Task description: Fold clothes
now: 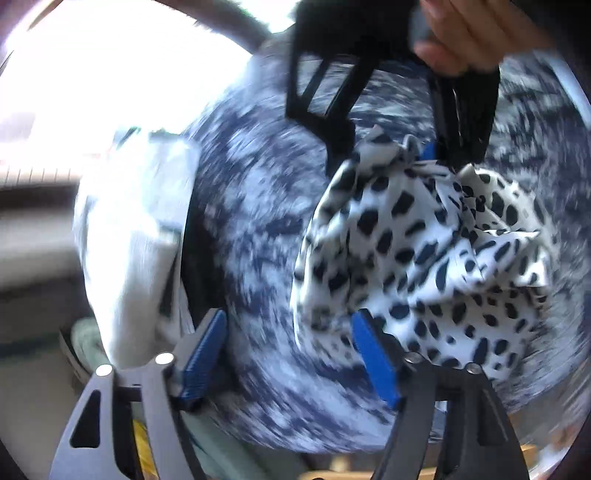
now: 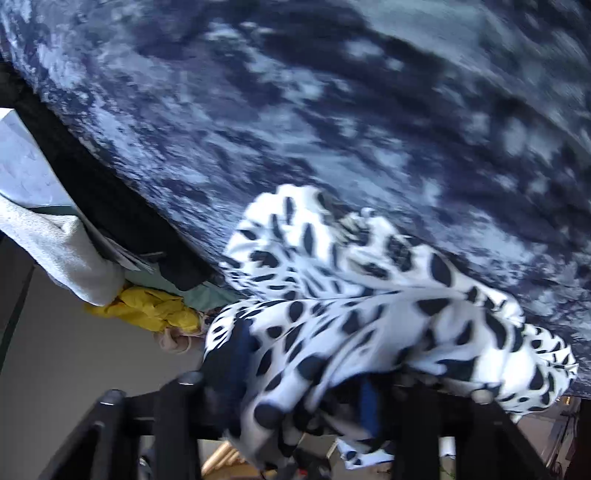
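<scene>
The right gripper (image 1: 436, 147) is clenched on a bunched upper edge of the spotted garment (image 1: 424, 251), holding it up over the mottled blue cover (image 1: 258, 236); the person's hand (image 1: 461, 33) grips its handle at the top of the left wrist view. The left gripper (image 1: 291, 358) is released, its blue pads (image 1: 205, 360) wide apart with nothing between them, one pad just beside the garment's lower hem.

Folding looks barely begun, by my judgement. The garment hangs crumpled and gathered, with no flat panel or clean crease visible, so spreading it out and every fold appear to be left.

The blue cover is the largest surface and offers broad open room beneath and behind the cloth. Its near edge runs diagonally in the right wrist view, with the garment (image 2: 369, 295) draped across that edge. Past it, a grey knit item (image 2: 62, 254) and a yellow cloth (image 2: 147, 310) crowd the side, so laying out probably suits the cover's middle. Both views are motion-blurred.
</scene>
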